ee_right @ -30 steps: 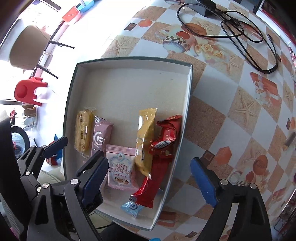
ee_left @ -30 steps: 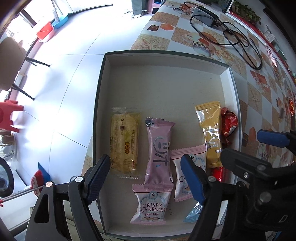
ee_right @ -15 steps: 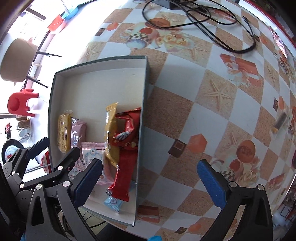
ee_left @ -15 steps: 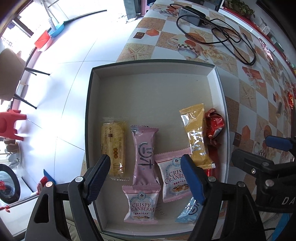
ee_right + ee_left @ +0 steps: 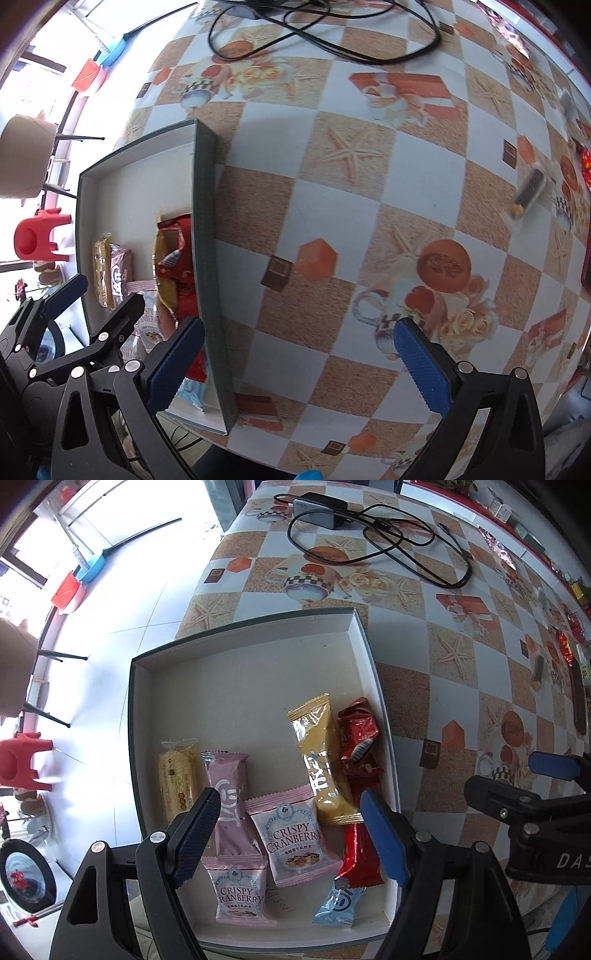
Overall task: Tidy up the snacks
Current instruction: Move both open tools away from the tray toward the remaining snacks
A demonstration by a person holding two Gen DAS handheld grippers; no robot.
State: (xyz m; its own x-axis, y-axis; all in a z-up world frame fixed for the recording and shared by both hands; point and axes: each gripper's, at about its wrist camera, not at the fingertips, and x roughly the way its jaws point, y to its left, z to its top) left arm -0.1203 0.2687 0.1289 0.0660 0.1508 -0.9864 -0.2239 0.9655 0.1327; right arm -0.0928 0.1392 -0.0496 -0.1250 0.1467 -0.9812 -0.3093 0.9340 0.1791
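A shallow white box (image 5: 258,635) with a dark green rim holds several snacks: a yellow cracker pack (image 5: 177,775), a pink bar (image 5: 229,797), two Crispy Cranberry packets (image 5: 291,842), a gold packet (image 5: 321,760), red wrappers (image 5: 358,738) and a light blue packet (image 5: 340,904). My left gripper (image 5: 288,805) hangs open above the box's near end, holding nothing. My right gripper (image 5: 297,328) stands wide open over the tablecloth just right of the box wall (image 5: 207,258), also holding nothing. A dark loose snack bar (image 5: 528,188) lies far right on the table.
A black cable and power adapter (image 5: 321,506) lie at the back of the patterned tablecloth (image 5: 369,221). More small wrapped snacks (image 5: 565,646) sit at the far right edge. Left of the table is white floor with a red stool (image 5: 22,760) and a chair.
Both grippers have shifted right, so the box slid left in both views. The right gripper went from above the box to above the tablecloth, and its jaws spread wider.
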